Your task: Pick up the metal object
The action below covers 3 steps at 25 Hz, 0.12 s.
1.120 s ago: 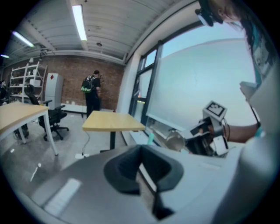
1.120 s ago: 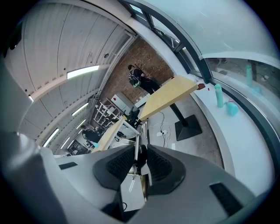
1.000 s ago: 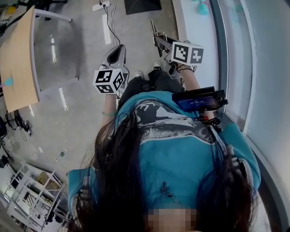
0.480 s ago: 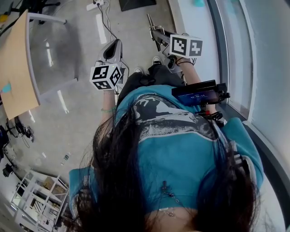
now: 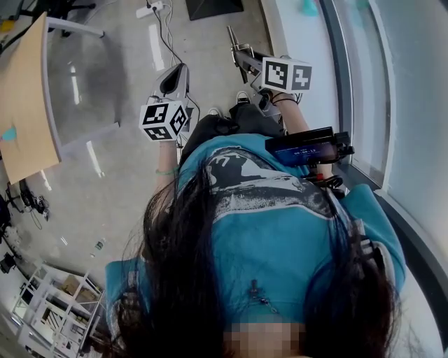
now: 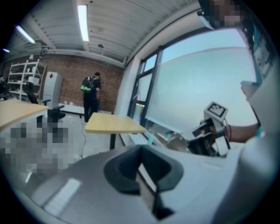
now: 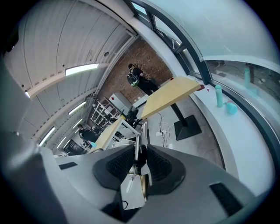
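Note:
Past the person's teal shirt in the head view, my right gripper [image 5: 243, 57] is held out over the floor, its marker cube behind it. It is shut on the metal object [image 5: 231, 36], a thin shiny piece that sticks out past the tips. The right gripper view shows the same grip: the dark ribbed pads of the right gripper [image 7: 139, 154] press on the metal object [image 7: 137, 146], a slim rod with a flat shiny plate below it. My left gripper [image 5: 178, 72] hangs lower at the left, away from the object. The left gripper [image 6: 141, 151] has its jaws together with nothing between them.
A wooden table [image 5: 24, 98] stands at the left over grey floor, with a power strip and cables [image 5: 157, 10] beyond. A white window ledge [image 5: 297, 35] carries a teal bottle [image 7: 218, 96]. A shelf rack [image 5: 49, 308] is at the lower left. A distant person [image 6: 91, 94] stands by a brick wall.
Both grippers have drifted slightly up and left in the head view as the head camera shifted. The right gripper still holds the metal object; the jaws have not changed.

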{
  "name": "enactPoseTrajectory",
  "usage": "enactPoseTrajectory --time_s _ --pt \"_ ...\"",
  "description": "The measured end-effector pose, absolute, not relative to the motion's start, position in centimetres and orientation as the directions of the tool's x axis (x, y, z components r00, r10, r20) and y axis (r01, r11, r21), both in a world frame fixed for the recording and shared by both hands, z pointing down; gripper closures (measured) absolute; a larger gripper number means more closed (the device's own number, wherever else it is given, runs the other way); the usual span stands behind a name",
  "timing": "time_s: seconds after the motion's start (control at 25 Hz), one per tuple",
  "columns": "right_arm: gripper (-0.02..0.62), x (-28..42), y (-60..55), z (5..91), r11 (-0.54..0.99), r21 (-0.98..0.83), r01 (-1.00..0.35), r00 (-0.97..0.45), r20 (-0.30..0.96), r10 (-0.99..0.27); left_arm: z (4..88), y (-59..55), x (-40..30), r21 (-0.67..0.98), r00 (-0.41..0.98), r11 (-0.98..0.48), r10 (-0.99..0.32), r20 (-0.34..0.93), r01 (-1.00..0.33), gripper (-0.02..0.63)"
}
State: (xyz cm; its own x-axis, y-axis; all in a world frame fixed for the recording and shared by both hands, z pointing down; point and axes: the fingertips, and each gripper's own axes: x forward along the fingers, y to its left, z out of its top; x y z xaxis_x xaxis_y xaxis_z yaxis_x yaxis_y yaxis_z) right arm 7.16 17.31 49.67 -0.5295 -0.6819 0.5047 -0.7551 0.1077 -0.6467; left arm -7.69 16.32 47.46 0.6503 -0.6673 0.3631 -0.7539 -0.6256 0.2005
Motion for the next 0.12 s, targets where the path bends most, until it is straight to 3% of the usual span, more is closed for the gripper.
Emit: enactPoseTrajectory --time_s 0.12 --pt "0.495 7.37 17.60 50.12 0.103 -0.648 -0.755 -0.529 0.507 -0.681 47.90 16.59 -7.38 0.202 0.653 -0.629 -0.663 0.366 -0.751 0.603"
